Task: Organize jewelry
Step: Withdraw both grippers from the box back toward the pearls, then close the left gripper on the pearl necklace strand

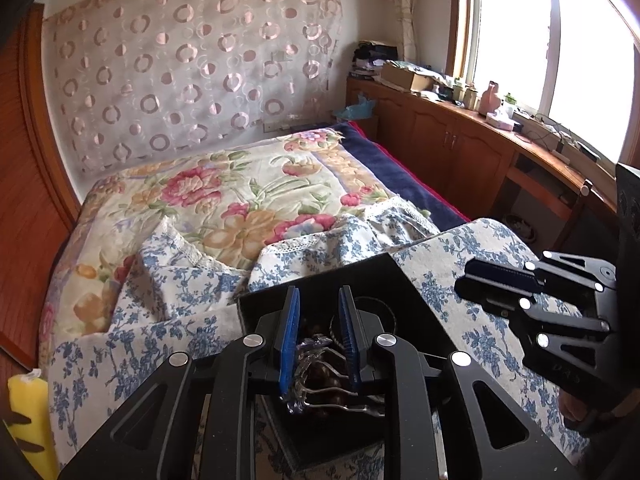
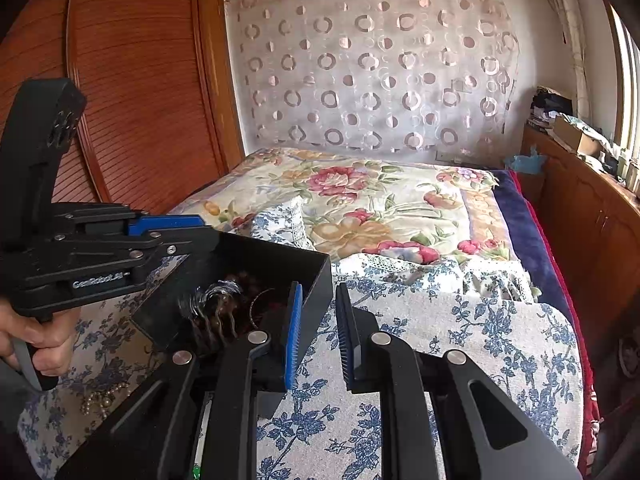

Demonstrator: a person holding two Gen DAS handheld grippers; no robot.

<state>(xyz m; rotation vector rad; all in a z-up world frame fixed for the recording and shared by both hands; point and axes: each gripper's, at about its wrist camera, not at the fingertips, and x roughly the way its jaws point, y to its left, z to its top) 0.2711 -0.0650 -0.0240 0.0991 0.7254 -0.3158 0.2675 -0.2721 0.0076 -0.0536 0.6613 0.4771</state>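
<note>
A black open box [image 1: 360, 270] [image 2: 308, 268] stands on the blue-flowered cloth [image 2: 440, 340]. In it lie a clear crystal hair comb [image 1: 314, 354] [image 2: 214, 300] with wavy metal prongs, dark brown beads [image 2: 240, 280] and a thin hoop. My left gripper [image 1: 319, 292] [image 2: 200, 222] hovers over the box, its blue pads a narrow gap apart; the comb shows through the gap, lying below them. My right gripper [image 2: 319, 292] [image 1: 466, 278] sits just right of the box's near corner, pads slightly apart with only cloth between them. A pearl string [image 2: 100, 400] lies on the cloth left of the box.
A person's hand [image 2: 40, 336] grips the left tool's handle. Beyond the cloth lies a bed with a flowered blanket [image 1: 240, 192]. A wooden cabinet [image 1: 460, 148] with clutter runs under the window at right. A yellow object [image 1: 28, 412] sits at lower left.
</note>
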